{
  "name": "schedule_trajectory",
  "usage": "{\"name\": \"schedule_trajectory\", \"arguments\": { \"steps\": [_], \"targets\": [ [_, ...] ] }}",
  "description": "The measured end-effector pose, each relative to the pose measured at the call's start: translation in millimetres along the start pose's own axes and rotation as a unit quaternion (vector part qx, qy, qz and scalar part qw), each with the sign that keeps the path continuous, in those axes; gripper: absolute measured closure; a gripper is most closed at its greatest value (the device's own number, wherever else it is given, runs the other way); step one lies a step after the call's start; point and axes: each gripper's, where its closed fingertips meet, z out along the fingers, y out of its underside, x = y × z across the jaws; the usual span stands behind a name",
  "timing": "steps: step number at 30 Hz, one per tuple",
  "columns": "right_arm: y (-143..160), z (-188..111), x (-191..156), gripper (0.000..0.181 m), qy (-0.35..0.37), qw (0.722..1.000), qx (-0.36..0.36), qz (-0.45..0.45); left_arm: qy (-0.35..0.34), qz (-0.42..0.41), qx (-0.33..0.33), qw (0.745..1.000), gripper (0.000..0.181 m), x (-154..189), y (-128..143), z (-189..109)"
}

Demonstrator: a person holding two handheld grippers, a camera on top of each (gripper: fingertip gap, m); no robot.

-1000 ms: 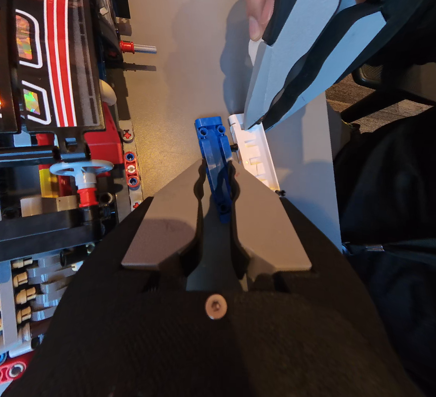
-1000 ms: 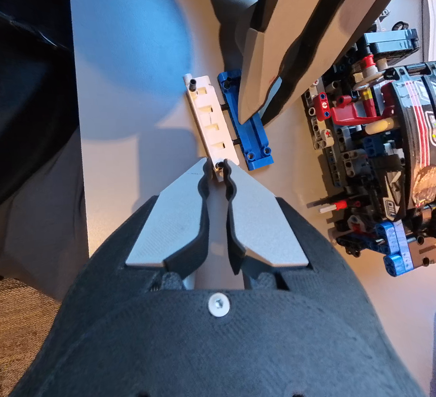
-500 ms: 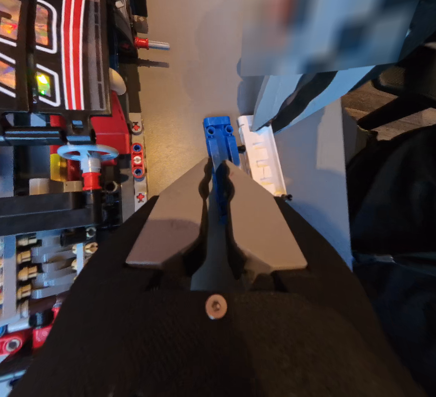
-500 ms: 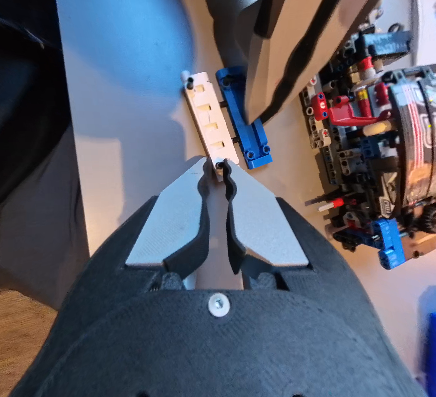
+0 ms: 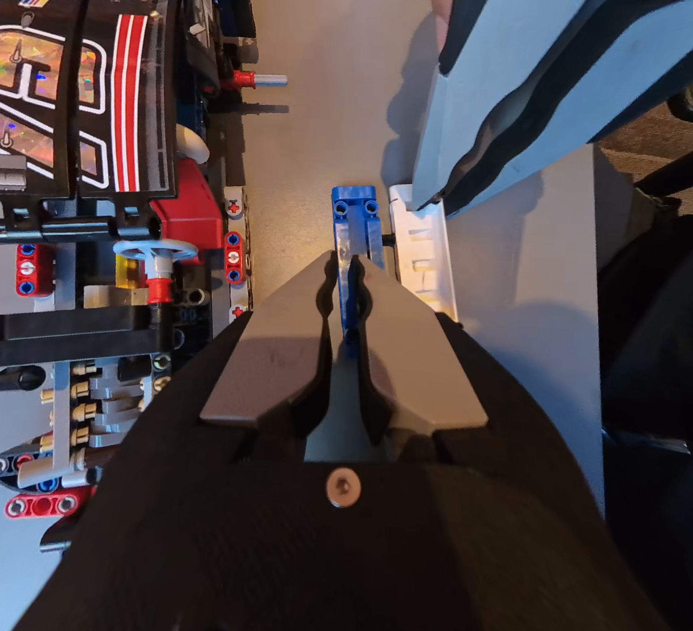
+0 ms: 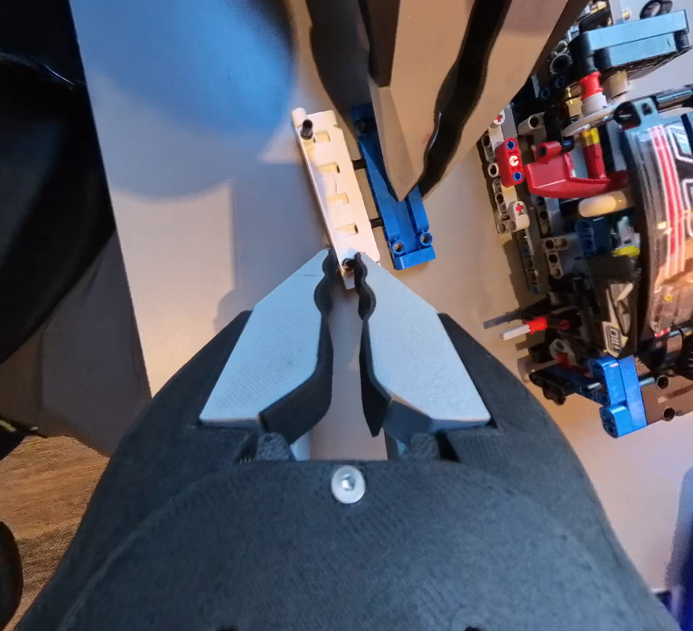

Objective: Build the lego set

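Left of the left gripper [image 5: 347, 260] stands the part-built lego car [image 5: 112, 170] on the bench [image 5: 318, 88]. That gripper's jaws are clamped on the blue piece [image 5: 354, 227], which runs straight ahead from between them. Black pins join it to the white piece [image 6: 337, 193] just beside it on the right, whose near end is pinched in the jaws of the right gripper [image 6: 347, 263].
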Motion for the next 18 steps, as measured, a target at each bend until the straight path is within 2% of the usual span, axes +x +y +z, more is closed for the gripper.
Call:
{"name": "schedule_trajectory", "arguments": {
  "steps": [5,8,13,18],
  "targets": [
    [-0.1,-0.1,0.9,0.174,0.009,0.999,0.016,0.033,0.010,-0.009,0.012,1.000,0.176,0.7,0.4,0.0],
    [1.4,-0.1,1.9,0.174,0.022,1.000,0.002,-0.012,0.000,0.005,0.008,1.000,0.176,1.0,0.7,0.0],
    [3.1,0.1,5.5,0.173,0.110,0.989,-0.023,-0.096,-0.020,0.021,0.002,1.000,0.175,-0.1,1.3,-0.7],
    [4.1,0.3,5.9,0.173,0.165,0.982,-0.009,-0.093,-0.005,0.001,0.013,1.000,0.176,0.2,0.4,-0.7]
  ]
}}
